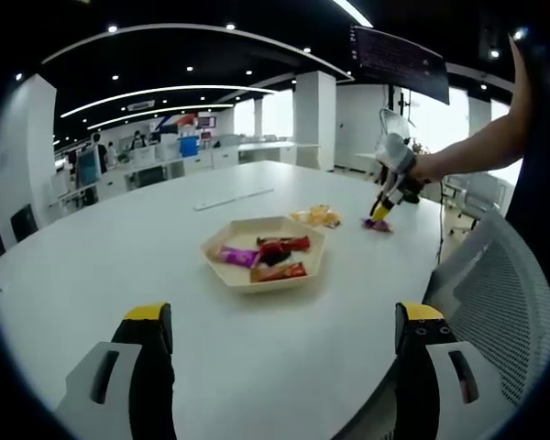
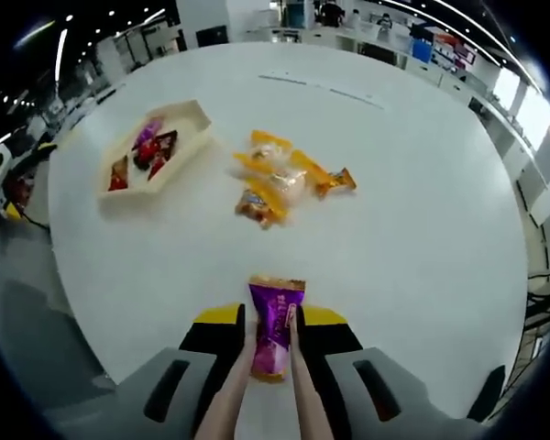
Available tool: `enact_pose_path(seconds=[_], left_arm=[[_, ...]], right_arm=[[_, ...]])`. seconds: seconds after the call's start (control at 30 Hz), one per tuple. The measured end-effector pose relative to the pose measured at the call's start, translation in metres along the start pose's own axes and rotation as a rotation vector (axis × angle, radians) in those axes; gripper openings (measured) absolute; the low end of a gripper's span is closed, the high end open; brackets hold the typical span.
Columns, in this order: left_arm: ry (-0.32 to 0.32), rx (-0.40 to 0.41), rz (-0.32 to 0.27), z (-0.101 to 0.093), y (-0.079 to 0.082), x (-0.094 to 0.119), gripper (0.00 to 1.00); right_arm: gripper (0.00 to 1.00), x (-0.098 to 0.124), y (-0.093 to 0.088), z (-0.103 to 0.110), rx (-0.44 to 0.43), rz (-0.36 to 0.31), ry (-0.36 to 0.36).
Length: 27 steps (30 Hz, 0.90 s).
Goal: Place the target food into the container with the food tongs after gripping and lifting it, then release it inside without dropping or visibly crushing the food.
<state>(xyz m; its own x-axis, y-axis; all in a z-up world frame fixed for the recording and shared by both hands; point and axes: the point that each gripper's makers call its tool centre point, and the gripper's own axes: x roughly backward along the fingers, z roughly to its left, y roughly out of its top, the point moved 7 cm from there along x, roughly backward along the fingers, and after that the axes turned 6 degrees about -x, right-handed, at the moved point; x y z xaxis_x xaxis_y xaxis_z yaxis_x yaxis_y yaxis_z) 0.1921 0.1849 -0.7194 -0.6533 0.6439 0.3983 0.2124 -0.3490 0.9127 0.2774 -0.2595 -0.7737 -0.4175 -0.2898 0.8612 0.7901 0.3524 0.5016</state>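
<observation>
Purple snack packet (image 2: 275,328) sat between the two thin tong arms (image 2: 298,367) held in my right hand-held gripper (image 2: 273,341), low in the right gripper view. The packet looked pinched on both sides by the tongs; whether it had lifted off the desk (image 2: 422,229) or rested on it, I could not tell. The right hand-held gripper was clenched on the tongs. In the left gripper view the same packet (image 1: 378,225) showed at the far edge of the desk, under the right hand-held gripper (image 1: 391,188).

My left hand-held gripper (image 1: 284,335) hung released over the near desk, grasping nothing.

The tray (image 2: 191,147) lay well apart from the packet, already carrying several wrapped snacks. A loose pile of orange-wrapped snacks (image 2: 284,183) lay between packet and tray.

Risks noted:
- The wrapper looked glossy; a light squeeze on thin tong arms could let it slide out during the carry.
- Squeezing harder to compensate could crush the contents.
- The path to the tray crossed the orange pile; a low carry could snag it.
- Releasing too high, or over the rim, could bounce the packet out.
</observation>
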Motion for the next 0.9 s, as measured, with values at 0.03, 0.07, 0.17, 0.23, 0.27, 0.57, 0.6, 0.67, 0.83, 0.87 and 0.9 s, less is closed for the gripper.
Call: enact_pose_path(seconds=[0.03, 0.07, 0.17, 0.23, 0.27, 0.57, 0.6, 0.67, 0.83, 0.87, 0.9], left_arm=[[0.0, -0.001, 0.0, -0.0002, 0.0002, 0.0001, 0.99], [0.0, -0.001, 0.0, -0.0002, 0.0002, 0.0001, 0.99], [0.001, -0.002, 0.001, -0.0004, 0.0004, 0.0001, 0.99], [0.003, -0.002, 0.001, -0.0004, 0.0005, 0.0002, 0.98], [0.004, -0.002, 0.0, -0.0003, 0.0007, 0.0002, 0.98], [0.005, -0.005, 0.003, -0.0002, 0.0002, -0.0001, 0.98], [0.005, -0.005, 0.003, 0.0003, -0.0005, -0.0003, 0.98], [0.006, -0.005, 0.004, 0.0005, -0.0008, -0.0003, 0.98], [0.006, -0.004, 0.005, 0.0003, -0.0006, -0.0003, 0.98], [0.006, -0.005, 0.007, 0.0, -0.0005, -0.0003, 0.98], [0.005, -0.006, 0.007, -0.0002, -0.0004, -0.0004, 0.98]], right_arm=[[0.21, 0.0002, 0.0, 0.0003, 0.001, 0.0, -0.001], [0.21, 0.0003, 0.0, 0.0004, 0.002, 0.0, -0.001], [0.21, 0.0006, -0.0002, 0.0007, 0.004, 0.0, -0.001], [0.21, 0.0013, -0.0005, 0.0012, 0.003, -0.002, -0.001], [0.21, 0.0015, -0.0009, 0.001, 0.003, -0.006, -0.001], [0.22, 0.0013, -0.0026, 0.0002, 0.011, -0.024, 0.005], [0.22, 0.0014, -0.0028, 0.0001, 0.012, -0.026, 0.006], [0.22, 0.0014, -0.0033, 0.0001, 0.016, -0.031, 0.009], [0.22, 0.0027, -0.0044, 0.001, 0.025, -0.042, 0.013], [0.22, 0.0027, -0.0043, 0.0008, 0.025, -0.043, 0.014], [0.22, 0.0025, -0.0043, 0.0006, 0.025, -0.043, 0.014]])
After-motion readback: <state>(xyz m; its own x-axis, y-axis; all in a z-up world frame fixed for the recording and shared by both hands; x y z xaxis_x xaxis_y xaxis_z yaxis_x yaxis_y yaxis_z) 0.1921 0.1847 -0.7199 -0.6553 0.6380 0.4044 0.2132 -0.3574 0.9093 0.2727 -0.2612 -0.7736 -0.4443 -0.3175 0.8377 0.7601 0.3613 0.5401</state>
